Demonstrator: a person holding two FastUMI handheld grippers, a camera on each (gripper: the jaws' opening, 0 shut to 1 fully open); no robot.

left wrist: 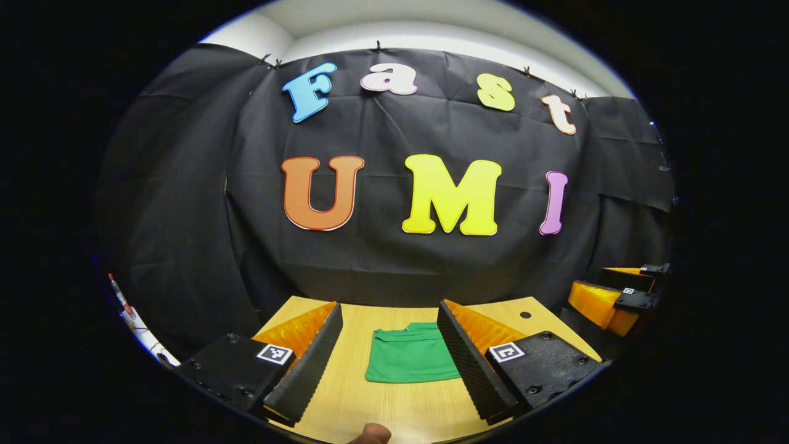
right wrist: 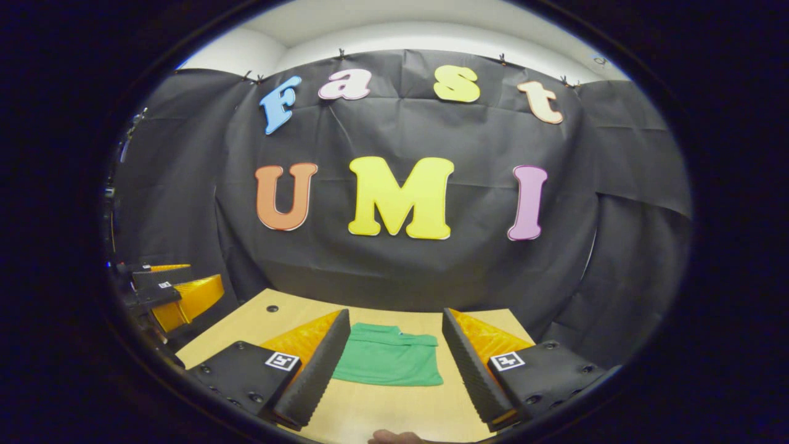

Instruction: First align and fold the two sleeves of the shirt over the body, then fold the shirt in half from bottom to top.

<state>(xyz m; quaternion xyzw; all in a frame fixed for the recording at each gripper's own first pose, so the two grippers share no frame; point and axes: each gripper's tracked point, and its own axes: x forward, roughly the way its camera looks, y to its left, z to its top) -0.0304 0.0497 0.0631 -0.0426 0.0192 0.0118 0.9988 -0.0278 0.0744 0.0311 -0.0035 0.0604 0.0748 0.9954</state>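
A green shirt (left wrist: 410, 357) lies folded into a compact rectangle on the wooden table (left wrist: 357, 394), collar end toward the far wall. In the left gripper view my left gripper (left wrist: 388, 308) hovers above the table's near side, open, its fingers framing the shirt without touching it. My right gripper (right wrist: 396, 314) is held the same way in the right gripper view, open and empty, with the shirt (right wrist: 388, 361) lying flat between its fingers. The right gripper (left wrist: 616, 290) also appears off the table's right side, and the left gripper (right wrist: 166, 290) off its left side.
The table (right wrist: 246, 327) ends at the black cloth wall behind. A small round hole (left wrist: 525, 314) sits near its far right corner. A fingertip (left wrist: 370, 433) shows at the bottom edge of the left gripper view.
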